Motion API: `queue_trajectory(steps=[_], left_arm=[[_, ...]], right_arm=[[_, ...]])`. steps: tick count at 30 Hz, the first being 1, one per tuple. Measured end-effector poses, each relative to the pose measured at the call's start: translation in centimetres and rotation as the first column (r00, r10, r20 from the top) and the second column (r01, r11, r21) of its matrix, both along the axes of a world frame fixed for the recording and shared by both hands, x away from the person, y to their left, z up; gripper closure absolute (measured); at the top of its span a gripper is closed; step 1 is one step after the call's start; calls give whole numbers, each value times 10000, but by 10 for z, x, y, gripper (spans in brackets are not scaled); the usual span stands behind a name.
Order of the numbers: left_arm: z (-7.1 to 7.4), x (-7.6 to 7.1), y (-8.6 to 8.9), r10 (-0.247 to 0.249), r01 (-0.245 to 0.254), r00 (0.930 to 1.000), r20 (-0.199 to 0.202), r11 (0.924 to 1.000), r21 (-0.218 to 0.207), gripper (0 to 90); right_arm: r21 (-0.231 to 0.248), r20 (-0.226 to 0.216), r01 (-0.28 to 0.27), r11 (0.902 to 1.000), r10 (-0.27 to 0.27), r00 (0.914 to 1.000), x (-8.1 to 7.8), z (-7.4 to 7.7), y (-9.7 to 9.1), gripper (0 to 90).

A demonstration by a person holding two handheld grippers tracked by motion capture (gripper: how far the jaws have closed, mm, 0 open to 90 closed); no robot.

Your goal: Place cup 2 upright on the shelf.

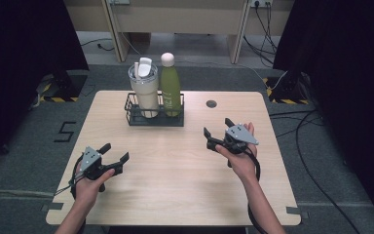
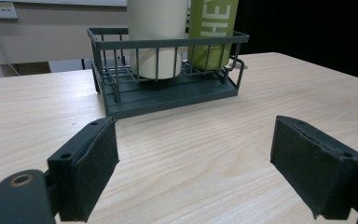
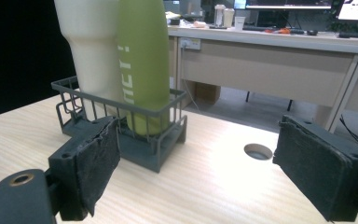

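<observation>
Green bottle (image 1: 170,90) upright in wire basket (image 1: 154,120) near table (image 1: 175,175) far edge, touching tumbler (image 1: 144,92). Probably rigid, slick, maybe heavy; best gripped mid-body. Left gripper (image 1: 116,151) and right gripper (image 1: 216,126) both released, empty.

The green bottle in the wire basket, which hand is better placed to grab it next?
Probably the right. The green bottle stands on the right side of the wire basket, and the right gripper, jaws open and empty, faces it. From the left gripper, the cream tumbler is nearer.
</observation>
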State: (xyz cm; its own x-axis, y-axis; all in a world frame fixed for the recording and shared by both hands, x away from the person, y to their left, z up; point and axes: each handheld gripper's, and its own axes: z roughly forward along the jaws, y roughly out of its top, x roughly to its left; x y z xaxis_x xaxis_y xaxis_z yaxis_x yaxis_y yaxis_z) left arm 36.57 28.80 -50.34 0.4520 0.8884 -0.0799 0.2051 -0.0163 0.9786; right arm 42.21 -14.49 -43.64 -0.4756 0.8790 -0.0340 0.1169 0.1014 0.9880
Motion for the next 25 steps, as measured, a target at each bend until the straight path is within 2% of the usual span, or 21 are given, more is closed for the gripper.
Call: queue_trajectory(steps=[12, 25], left_arm=[[-1, 0, -1, -2, 3, 10000, -26, 10000, 55, 142], [0, 1, -1, -24, 24, 10000, 23, 10000, 33, 142]], right_arm=[[-27, -161, 223, 9997, -224, 9996, -16, -12, -14, 139], [-52, -347, 240, 9997, -241, 9991, -18, -15, -14, 140]])
